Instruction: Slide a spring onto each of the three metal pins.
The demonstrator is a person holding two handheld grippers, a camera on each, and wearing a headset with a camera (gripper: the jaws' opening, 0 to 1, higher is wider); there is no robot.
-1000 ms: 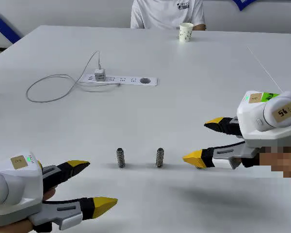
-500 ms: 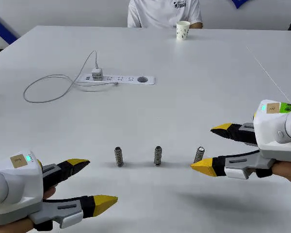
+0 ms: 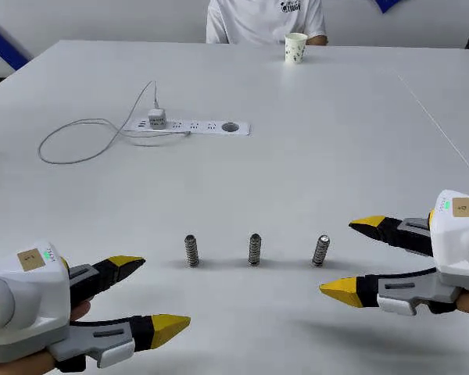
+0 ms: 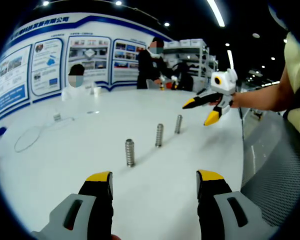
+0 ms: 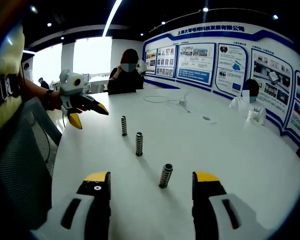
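Right, down at the near edge of the white table (image 3: 313,156), the left gripper (image 3: 161,291) hovers with its yellow-tipped jaws spread wide, holding nothing. Across from it, the right gripper (image 3: 338,256) is just as wide and just as empty, its tips near the last spring in the row but clear of it. Between the two grippers, three springs stand in a neat line on the tabletop. The left spring (image 3: 191,250) and middle spring (image 3: 255,249) are upright, and the right spring (image 3: 321,249) leans a touch, with a silvery pin top (image 3: 324,237) peeking out of its coils. Further back lies a white power strip (image 3: 191,126) with a charger (image 3: 156,119) plugged in and a cable (image 3: 70,144) looping off to the left. At the far edge sits a paper cup (image 3: 295,48), just in front of a person in a white shirt (image 3: 262,19).
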